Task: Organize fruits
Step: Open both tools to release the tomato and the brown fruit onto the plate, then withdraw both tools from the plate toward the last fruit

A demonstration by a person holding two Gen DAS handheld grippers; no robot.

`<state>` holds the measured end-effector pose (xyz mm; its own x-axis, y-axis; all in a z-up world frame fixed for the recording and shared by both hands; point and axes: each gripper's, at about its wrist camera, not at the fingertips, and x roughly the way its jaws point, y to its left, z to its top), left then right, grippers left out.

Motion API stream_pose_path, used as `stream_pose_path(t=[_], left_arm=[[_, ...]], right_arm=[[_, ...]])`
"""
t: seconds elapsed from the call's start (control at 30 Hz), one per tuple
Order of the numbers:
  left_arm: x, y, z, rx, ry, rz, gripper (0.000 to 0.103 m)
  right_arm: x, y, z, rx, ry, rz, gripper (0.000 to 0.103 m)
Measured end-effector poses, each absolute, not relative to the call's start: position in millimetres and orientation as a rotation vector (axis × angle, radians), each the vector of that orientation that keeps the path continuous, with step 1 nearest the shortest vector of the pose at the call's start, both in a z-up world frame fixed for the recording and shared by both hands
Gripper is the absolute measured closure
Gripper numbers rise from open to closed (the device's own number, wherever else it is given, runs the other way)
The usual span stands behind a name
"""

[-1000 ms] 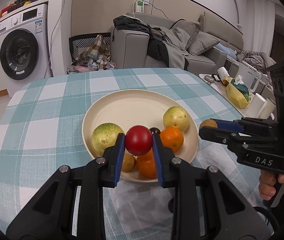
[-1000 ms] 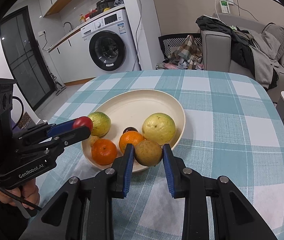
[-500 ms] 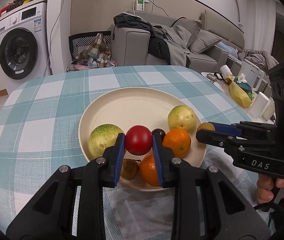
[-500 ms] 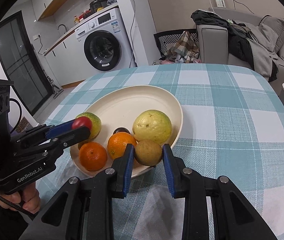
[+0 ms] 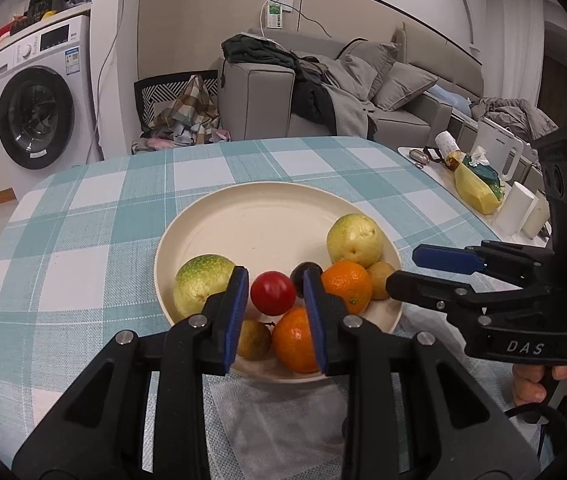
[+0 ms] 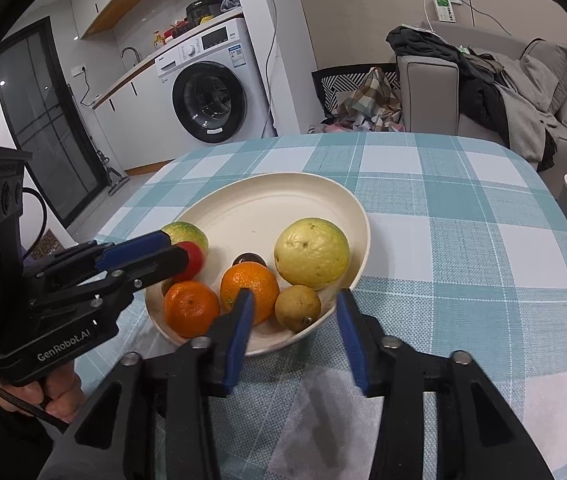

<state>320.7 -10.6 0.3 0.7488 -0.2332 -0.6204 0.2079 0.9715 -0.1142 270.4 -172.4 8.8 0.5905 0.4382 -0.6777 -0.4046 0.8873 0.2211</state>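
Note:
A cream plate [image 5: 259, 220] [image 6: 283, 196] on the checked table holds a green-yellow fruit [image 5: 201, 280], a pale guava [image 5: 355, 234] [image 6: 311, 252], two oranges [image 5: 347, 284] [image 6: 191, 308], a dark plum [image 5: 299, 272], and small brown fruits [image 5: 253, 340]. My left gripper [image 5: 273, 294] [image 6: 171, 250] is open, with a red tomato [image 5: 272, 293] [image 6: 193, 260] loose between its fingers. My right gripper [image 6: 293, 310] [image 5: 407, 268] is open; a brown kiwi-like fruit [image 6: 297, 307] [image 5: 379, 280] lies on the plate rim between its fingers.
A clear plastic sheet [image 5: 279, 424] lies on the table in front of the plate. A side table at the right carries a yellow bag [image 5: 477, 190], white cups [image 5: 519, 208] and a kettle. A sofa and washing machine [image 5: 39, 92] stand behind.
Both grippers have opened. The right one let the brown fruit down onto the plate rim. The left one's fingers have spread away from the tomato.

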Motion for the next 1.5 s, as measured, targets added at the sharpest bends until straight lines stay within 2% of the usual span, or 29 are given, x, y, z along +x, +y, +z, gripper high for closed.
stream_pose_path(t=[0.03, 0.07, 0.1, 0.13, 0.17, 0.2, 0.33, 0.4, 1.17, 1.5], left_arm=[[318.5, -10.7, 1.7, -0.032, 0.683, -0.237, 0.072], [316.6, -10.6, 2.9, -0.028, 0.684, -0.231, 0.063], [313.7, -9.7, 4.4, -0.025, 0.682, -0.223, 0.050], [311.1, -8.7, 5.7, -0.023, 0.680, -0.213, 0.043], [307.9, -7.3, 7.3, -0.021, 0.675, -0.205, 0.030], [304.7, -5.9, 9.3, -0.020, 0.668, -0.201, 0.024], [288.4, 1.9, 19.1, -0.019, 0.660, -0.174, 0.016], [280.9, 6.3, 22.0, -0.024, 0.661, -0.160, 0.001], [190.7, 9.1, 19.3, -0.023, 0.679, -0.149, 0.001], [178.8, -8.9, -0.1, 0.006, 0.764, -0.200, 0.001]], right_arm=[[268.6, -173.0, 10.0, 0.042, 0.799, 0.487, 0.048], [267.3, -173.7, 10.6, 0.040, 0.799, 0.484, 0.046], [265.2, -174.4, 11.1, 0.039, 0.800, 0.481, 0.039], [263.1, -175.3, 11.6, 0.040, 0.799, 0.480, 0.030], [260.4, -176.3, 12.3, 0.041, 0.794, 0.477, 0.026], [257.4, -177.3, 13.0, 0.040, 0.788, 0.472, 0.021], [249.4, -179.8, 13.1, 0.037, 0.799, 0.461, 0.009], [245.5, -180.9, 12.7, 0.032, 0.800, 0.449, 0.000], [191.2, -184.1, 15.2, -0.021, 0.828, 0.473, 0.000], [187.9, -184.0, 7.9, -0.040, 0.887, 0.487, 0.000]])
